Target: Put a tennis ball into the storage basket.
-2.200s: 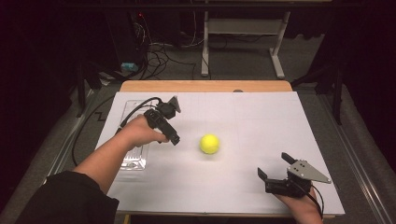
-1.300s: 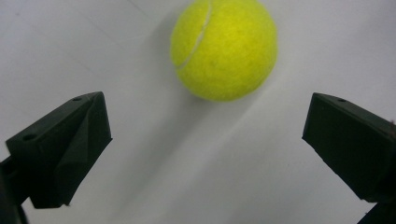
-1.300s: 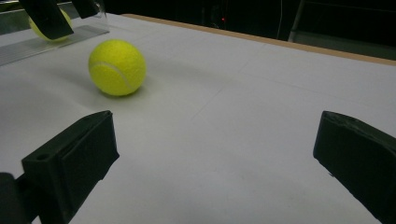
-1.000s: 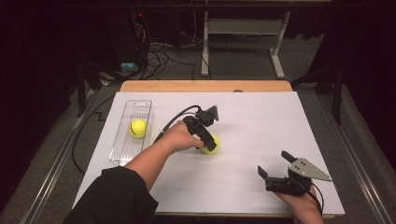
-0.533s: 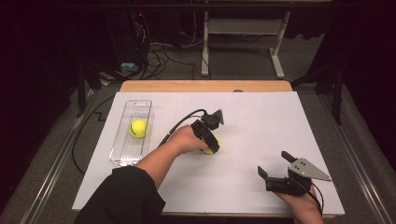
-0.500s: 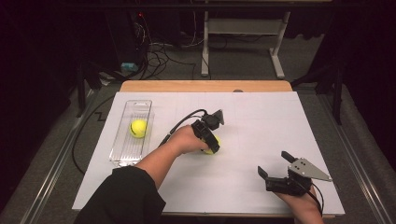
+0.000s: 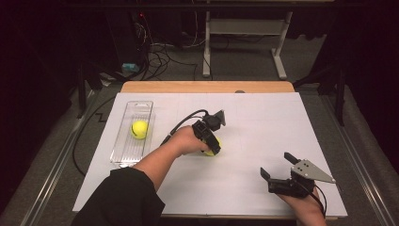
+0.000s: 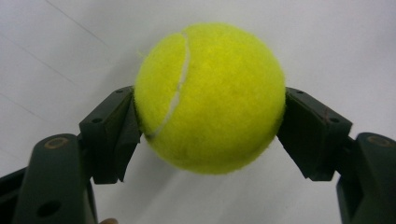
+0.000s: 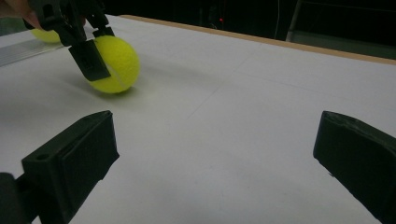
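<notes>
Squarely between the left gripper (image 8: 210, 135) jaws sits a tennis ball (image 8: 210, 95), both pads pressing its sides; from above the hand hides most of it. Well apart, the right gripper (image 7: 278, 170) gapes wide, holding nothing, near the table's (image 7: 263, 117) front edge, with bare white surface between.
</notes>
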`<state>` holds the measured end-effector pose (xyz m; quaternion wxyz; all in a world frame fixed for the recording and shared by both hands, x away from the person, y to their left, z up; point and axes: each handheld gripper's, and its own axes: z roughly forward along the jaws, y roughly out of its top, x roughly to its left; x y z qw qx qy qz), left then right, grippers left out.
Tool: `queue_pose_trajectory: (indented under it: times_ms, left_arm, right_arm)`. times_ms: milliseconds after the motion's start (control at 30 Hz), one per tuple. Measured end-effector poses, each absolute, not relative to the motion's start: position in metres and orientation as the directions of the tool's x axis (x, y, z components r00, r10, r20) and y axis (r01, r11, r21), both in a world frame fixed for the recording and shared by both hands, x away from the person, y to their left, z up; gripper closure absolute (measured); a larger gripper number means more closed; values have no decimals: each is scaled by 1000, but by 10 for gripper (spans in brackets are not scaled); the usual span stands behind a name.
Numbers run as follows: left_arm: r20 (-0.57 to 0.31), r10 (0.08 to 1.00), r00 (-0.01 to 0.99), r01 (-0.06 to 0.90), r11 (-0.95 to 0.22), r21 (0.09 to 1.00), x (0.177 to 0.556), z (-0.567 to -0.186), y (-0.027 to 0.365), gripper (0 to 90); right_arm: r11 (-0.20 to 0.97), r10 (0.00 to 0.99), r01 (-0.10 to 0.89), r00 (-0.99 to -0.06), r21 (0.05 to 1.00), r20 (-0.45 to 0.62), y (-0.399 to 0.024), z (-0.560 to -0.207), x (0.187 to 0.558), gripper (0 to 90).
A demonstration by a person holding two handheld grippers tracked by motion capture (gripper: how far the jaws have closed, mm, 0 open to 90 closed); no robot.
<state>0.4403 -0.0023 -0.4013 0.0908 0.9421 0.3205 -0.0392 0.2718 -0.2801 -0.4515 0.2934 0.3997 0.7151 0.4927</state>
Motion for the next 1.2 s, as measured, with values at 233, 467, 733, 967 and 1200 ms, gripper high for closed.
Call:
queue_pose_trajectory:
  times_ms: [233, 467, 733, 967, 1200]
  left_arm:
    - [-126, 604, 787, 617, -774, 143, 437, -394, 9, 261]
    - [-126, 629, 767, 642, -753, 148, 435, -387, 24, 260]
    - [-125, 652, 748, 664, -734, 141, 434, -379, 46, 260]
    - [-120, 693, 711, 703, -695, 149, 434, -370, 80, 260]
    - [-120, 712, 692, 721, -676, 152, 433, -364, 101, 261]
  right_arm:
    - [196, 861, 284, -508, 939, -26, -279, -451, 272, 0]
    - [198, 861, 284, -508, 938, -28, -278, -452, 272, 0]
    - [200, 860, 286, -509, 937, -29, -278, -452, 272, 0]
    - [203, 860, 285, -510, 937, -31, -278, -452, 272, 0]
    - [204, 859, 286, -511, 936, -31, -277, -452, 271, 0]
